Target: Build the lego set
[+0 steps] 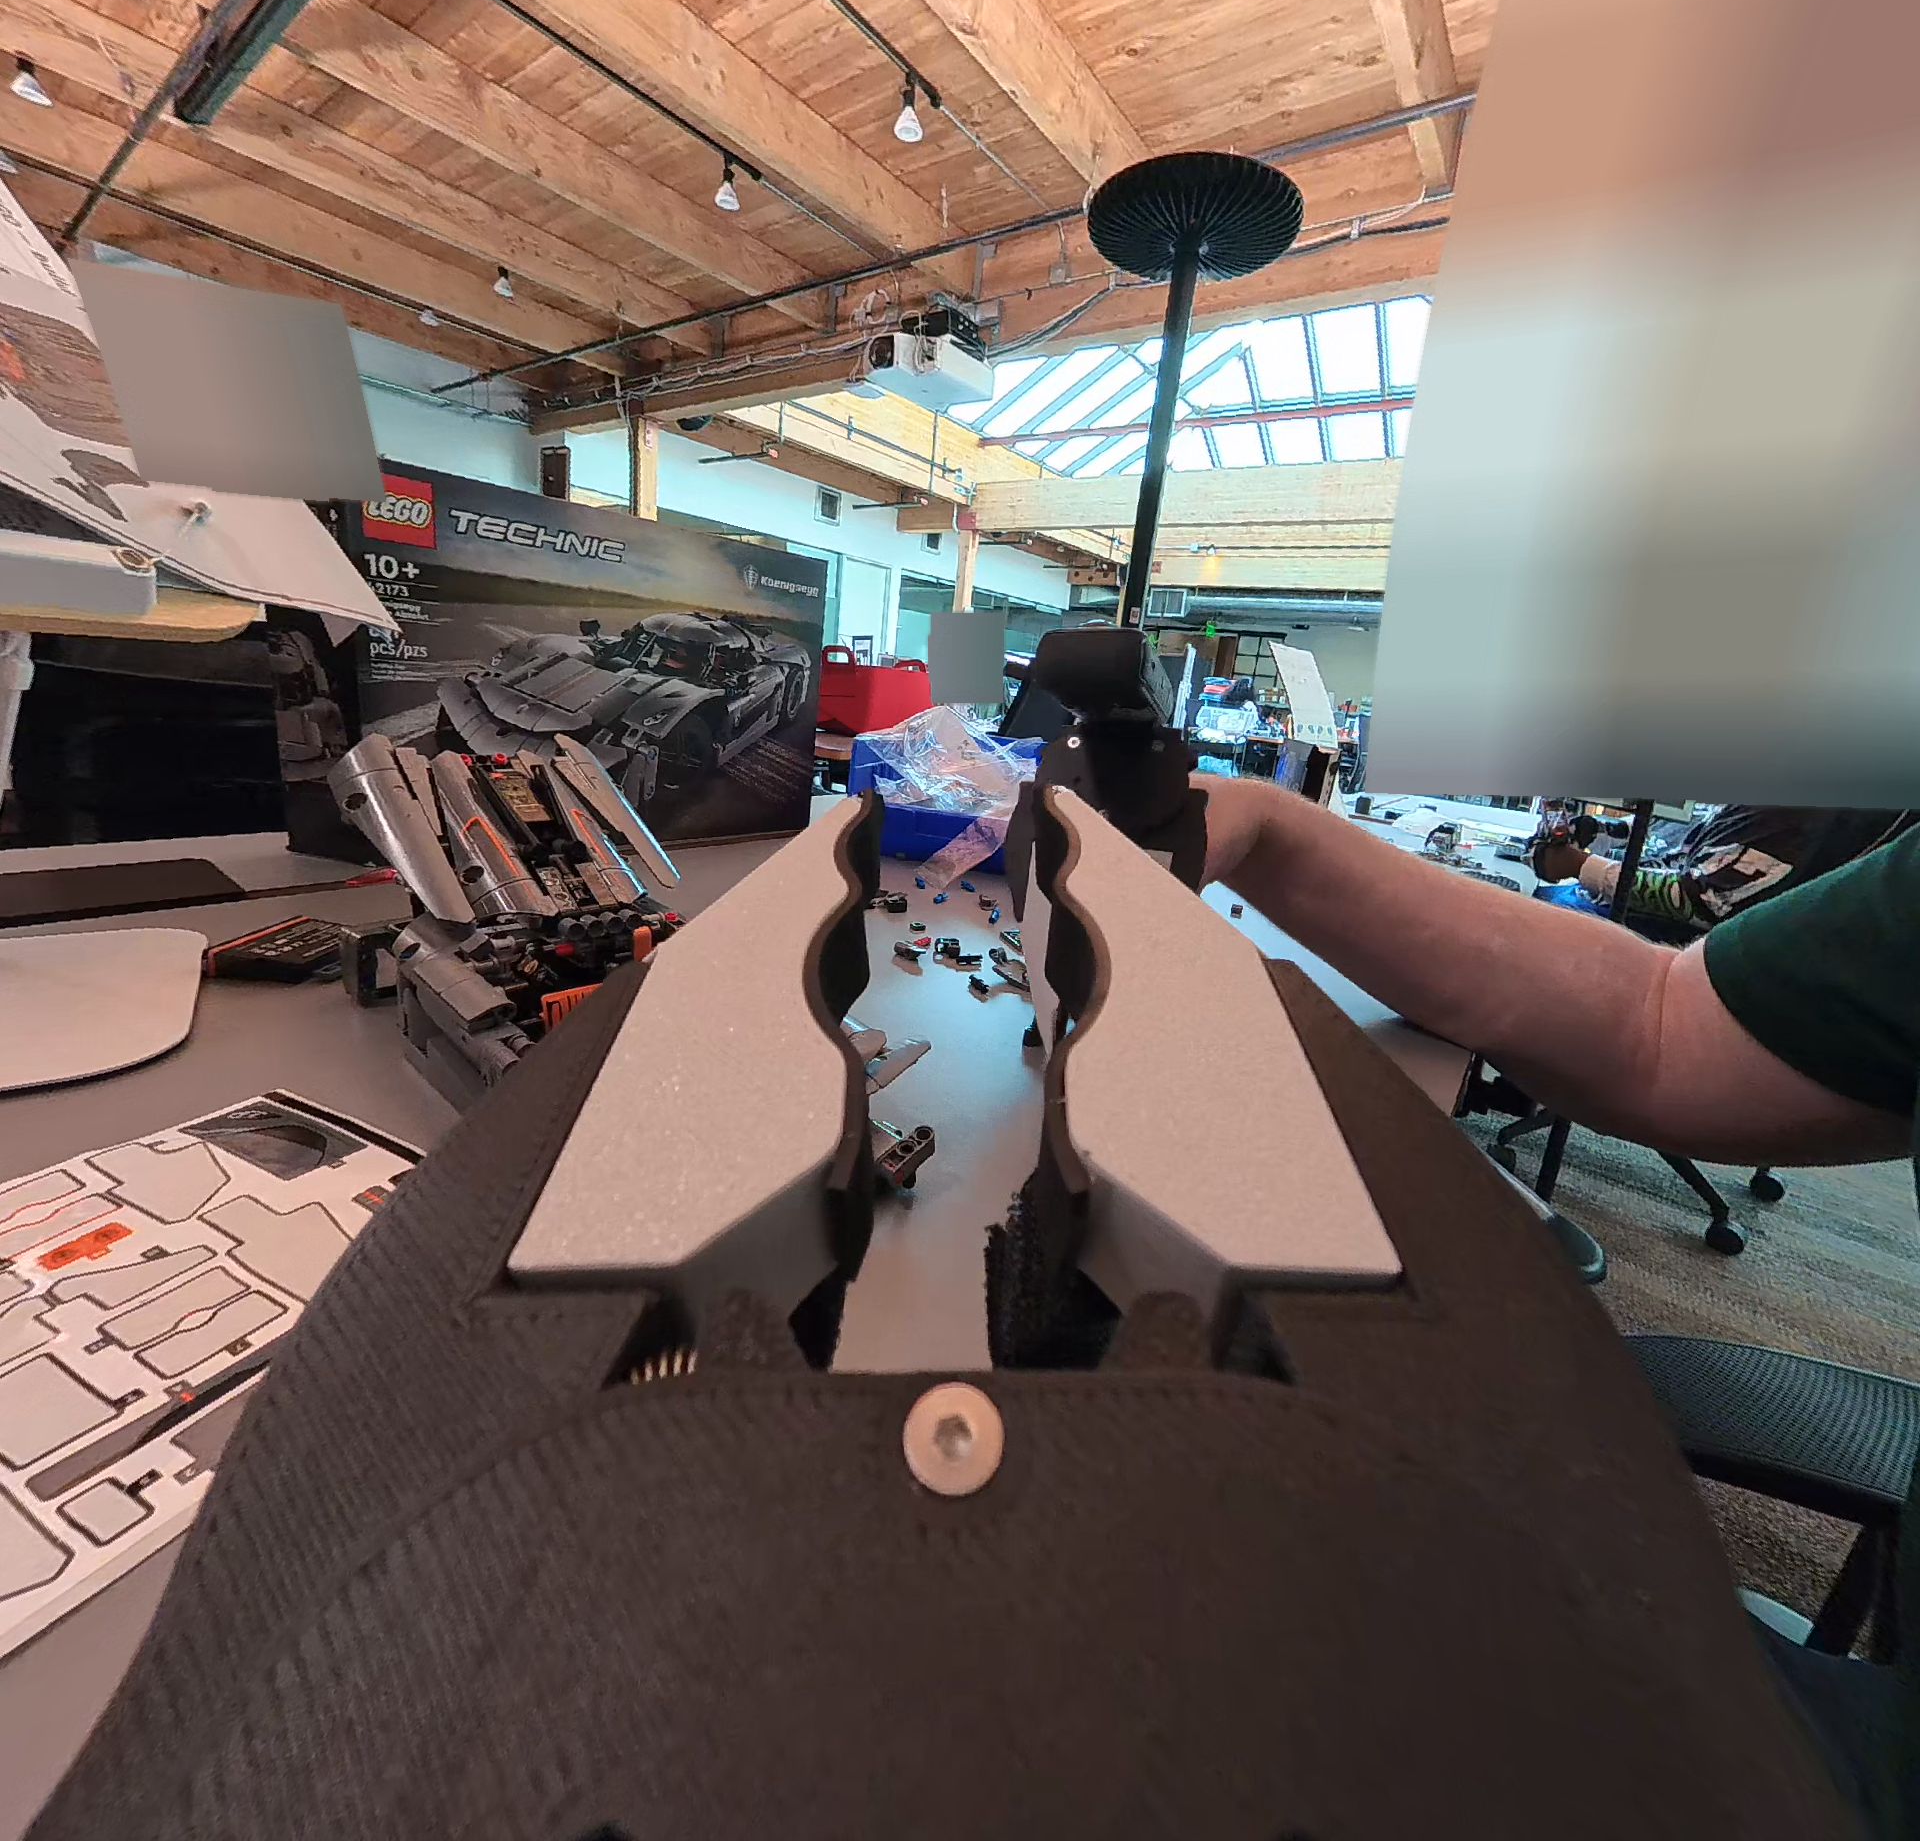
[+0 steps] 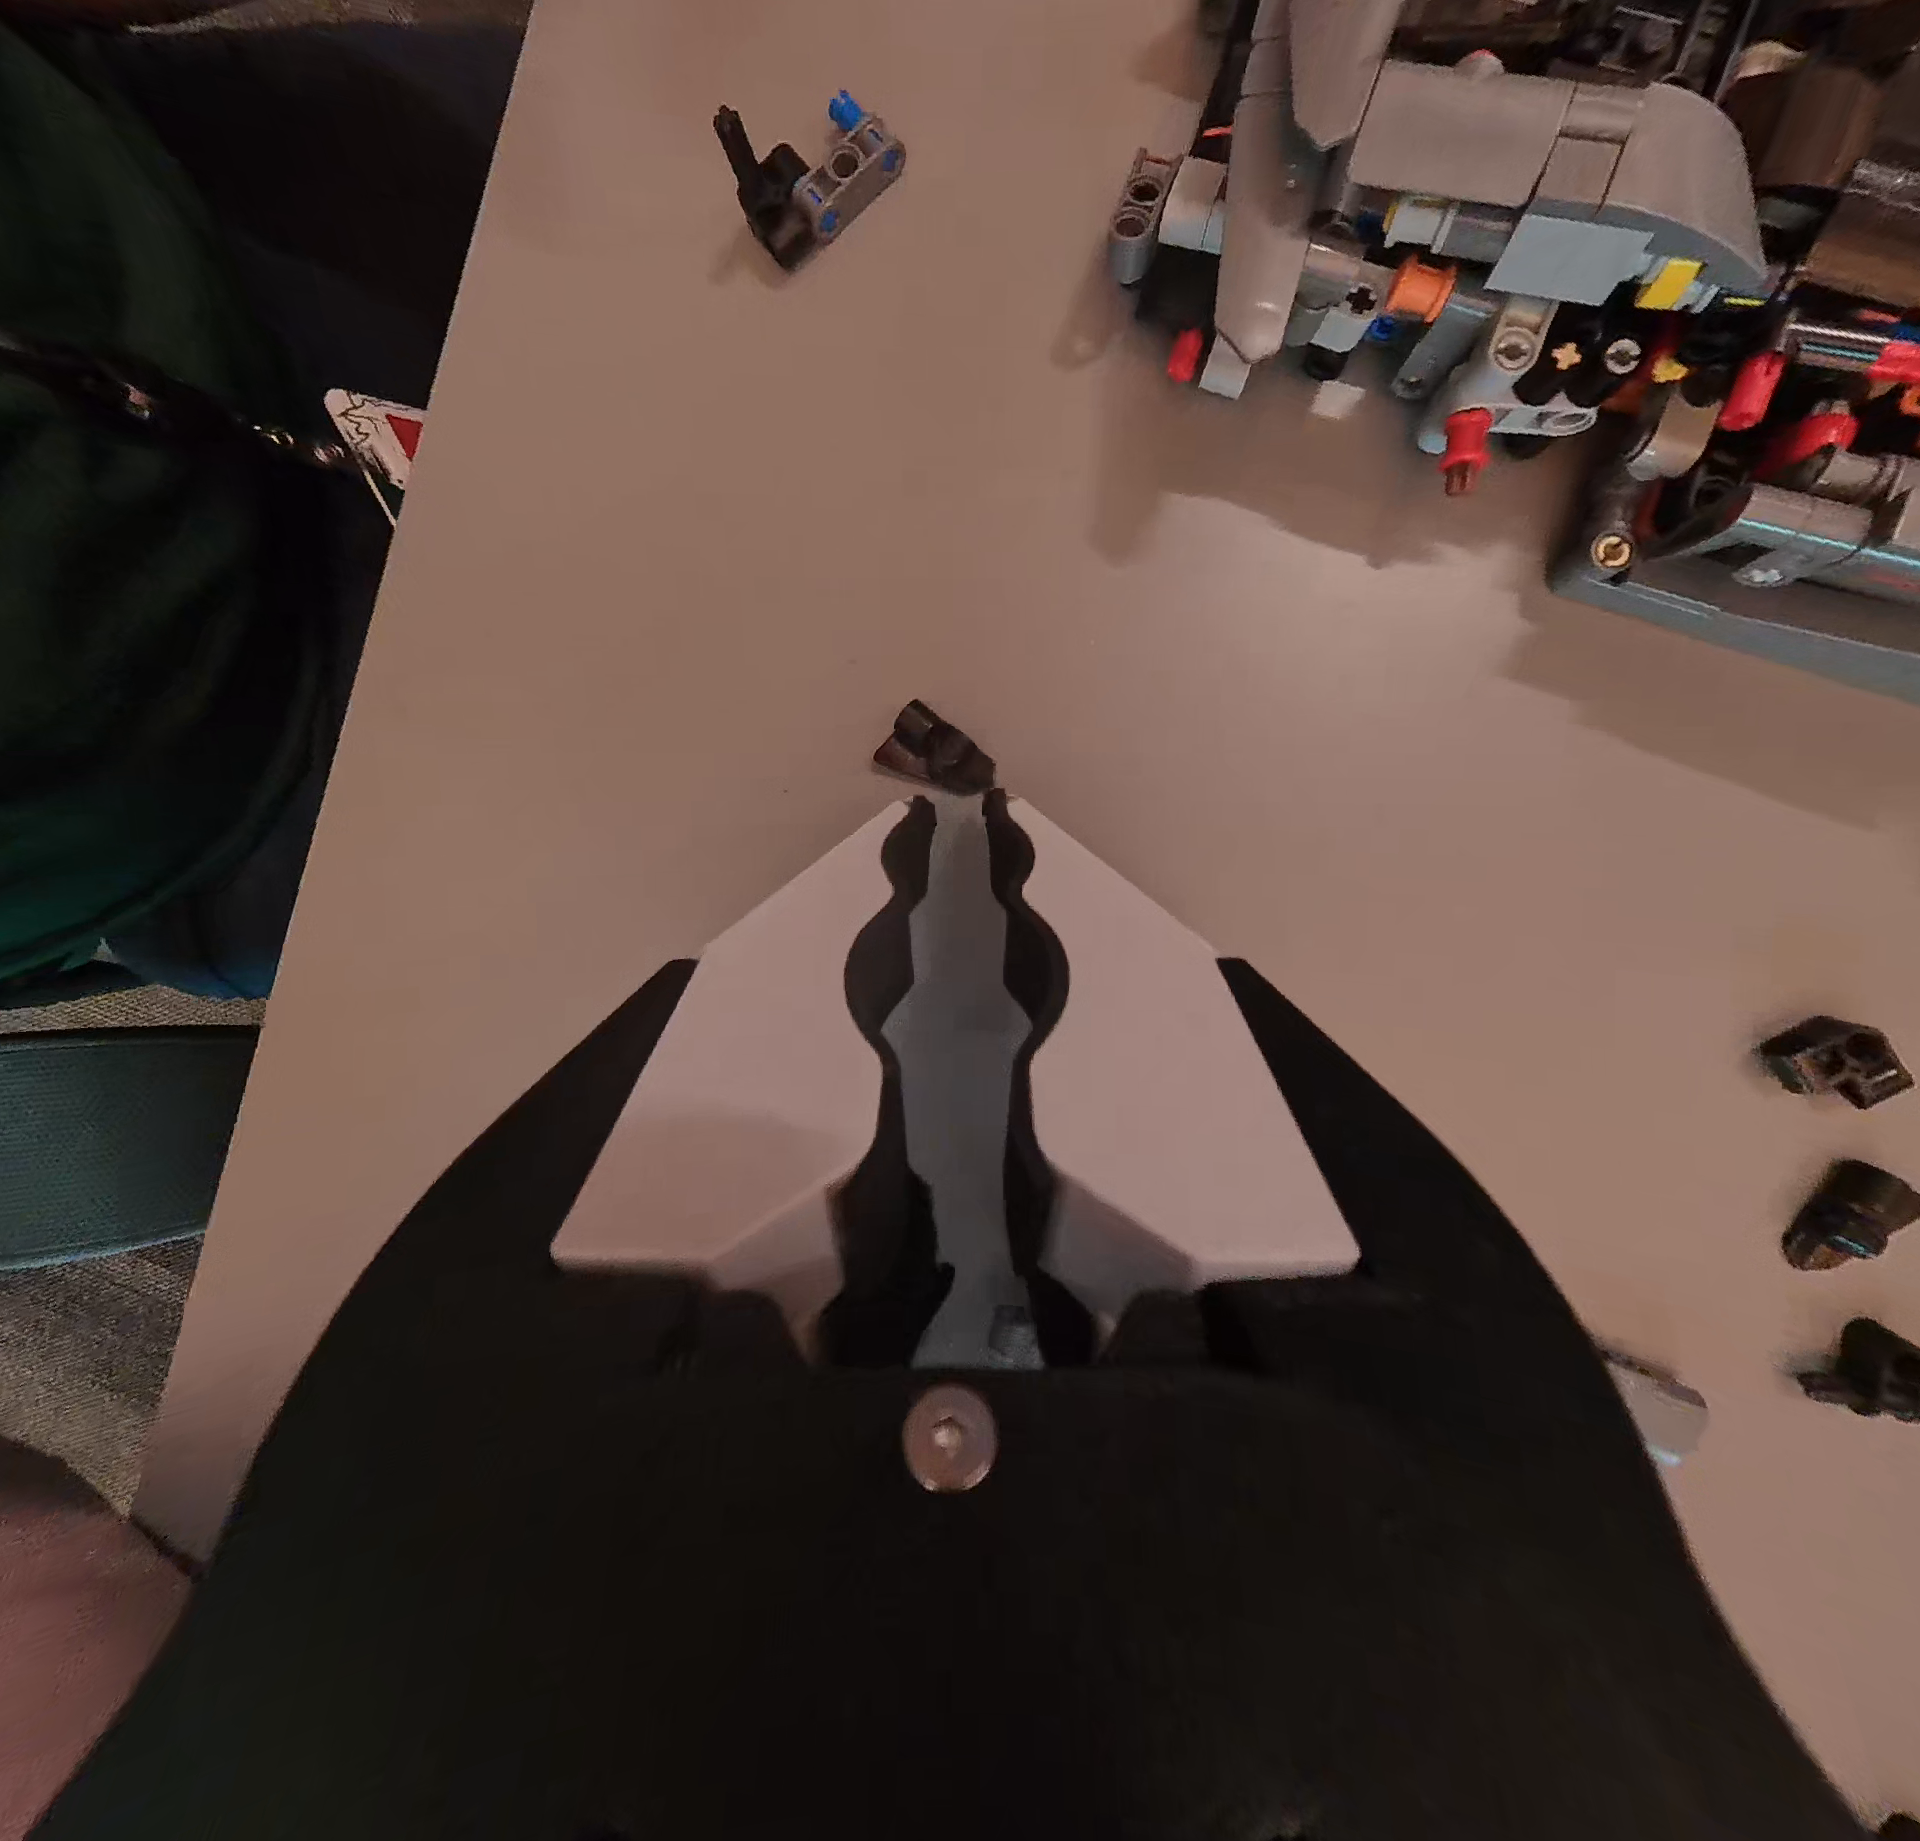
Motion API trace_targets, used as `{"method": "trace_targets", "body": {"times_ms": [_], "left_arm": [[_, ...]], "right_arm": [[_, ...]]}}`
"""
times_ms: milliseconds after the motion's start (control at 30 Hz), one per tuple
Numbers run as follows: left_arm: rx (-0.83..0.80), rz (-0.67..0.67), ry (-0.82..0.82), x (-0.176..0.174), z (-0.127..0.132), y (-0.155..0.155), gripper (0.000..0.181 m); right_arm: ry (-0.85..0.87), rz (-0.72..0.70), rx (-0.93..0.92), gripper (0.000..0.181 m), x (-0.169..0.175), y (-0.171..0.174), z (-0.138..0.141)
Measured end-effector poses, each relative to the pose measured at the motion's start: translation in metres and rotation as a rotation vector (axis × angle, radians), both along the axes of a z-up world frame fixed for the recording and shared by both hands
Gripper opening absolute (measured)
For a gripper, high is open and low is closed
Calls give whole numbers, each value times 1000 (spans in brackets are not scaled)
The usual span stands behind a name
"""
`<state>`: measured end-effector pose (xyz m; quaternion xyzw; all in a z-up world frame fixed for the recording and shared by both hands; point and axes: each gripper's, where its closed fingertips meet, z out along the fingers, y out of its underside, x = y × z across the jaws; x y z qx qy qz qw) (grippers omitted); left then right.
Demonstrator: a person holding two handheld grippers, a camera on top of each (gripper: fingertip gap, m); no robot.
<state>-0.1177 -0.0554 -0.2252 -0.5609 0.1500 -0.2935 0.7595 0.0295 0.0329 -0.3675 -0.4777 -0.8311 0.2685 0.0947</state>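
Right gripper [image 2: 951, 802]: I see it parted slightly, empty, tips just short of a black piece [image 2: 933, 749] on the table [image 2: 1195, 711].
Left gripper [image 1: 956, 815]: parted, empty, raised.
Car [image 1: 499, 918]: half-built, left of loose parts [image 1: 945, 944].

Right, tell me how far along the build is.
Well along, not finished. Done: the car model has grey body panels on, though its pins and axles show bare in the right wrist view. In hand: the right gripper, nearly shut, sits just short of a small black piece; whether it grips is unclear. The left gripper is open, empty. Left: a small subassembly and loose parts.
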Motion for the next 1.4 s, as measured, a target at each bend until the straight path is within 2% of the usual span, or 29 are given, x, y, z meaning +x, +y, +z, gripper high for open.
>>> {"method": "trace_targets", "body": {"times_ms": [300,500,767,1000,1133,1200,1400], "left_arm": [[1,-1,-1,0,0,0,26],[-2,-2,-3,-1,0,0,27],[9,-1,-7,-1,1,-1,27],[21,-21,-10,0,2,-4,27],[27,-37,-14,0,3,-6,27],[37,-40,-15,1,3,-8,27],[65,-37,-11,1,6,-12,27]], "right_arm": [[-56,-34,-15,28,-5,-9,-1],[-73,-24,37,18,-7,-13,-6],[-58,30,52,18,-2,-15,-6],[-139,64,68,20,18,-22,-6],[-124,1,29,29,22,-27,-3],[-103,-85,27,34,24,-22,1],[-21,-345,47,34,28,-12,17]]}}
